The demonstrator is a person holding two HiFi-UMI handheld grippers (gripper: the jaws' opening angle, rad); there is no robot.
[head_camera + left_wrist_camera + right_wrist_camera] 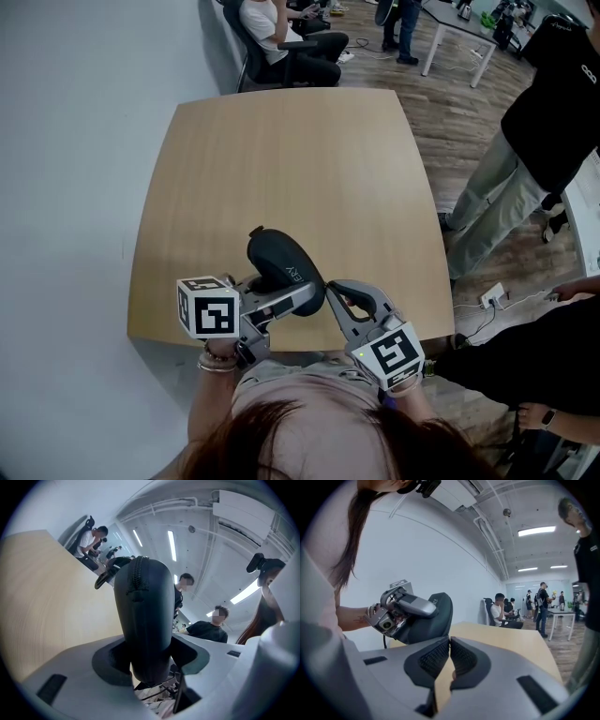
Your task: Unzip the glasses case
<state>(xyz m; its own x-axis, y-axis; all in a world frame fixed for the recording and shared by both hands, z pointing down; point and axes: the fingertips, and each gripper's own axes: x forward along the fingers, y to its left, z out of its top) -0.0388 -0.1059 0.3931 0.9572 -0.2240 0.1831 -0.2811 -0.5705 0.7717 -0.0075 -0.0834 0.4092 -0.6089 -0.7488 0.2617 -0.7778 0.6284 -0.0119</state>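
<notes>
The black glasses case [279, 261] is held just above the near edge of the wooden table [281, 159]. My left gripper [305, 300] is shut on its near end, one jaw on each side. In the left gripper view the case [145, 616] stands up between the jaws [150, 653] with its zipper seam [138, 581] facing the camera and a small dark tab [105, 576] at its far end. My right gripper [336, 291] hovers just right of the case, its pads together with nothing between them. The right gripper view shows the case [433, 613] in the left gripper, ahead and left of the right gripper [450, 644].
A standing person [544, 141] is close to the table's right side, and another sits on a chair [281, 37] beyond its far edge. A power strip [492, 295] lies on the floor at the right. A pale wall runs along the left.
</notes>
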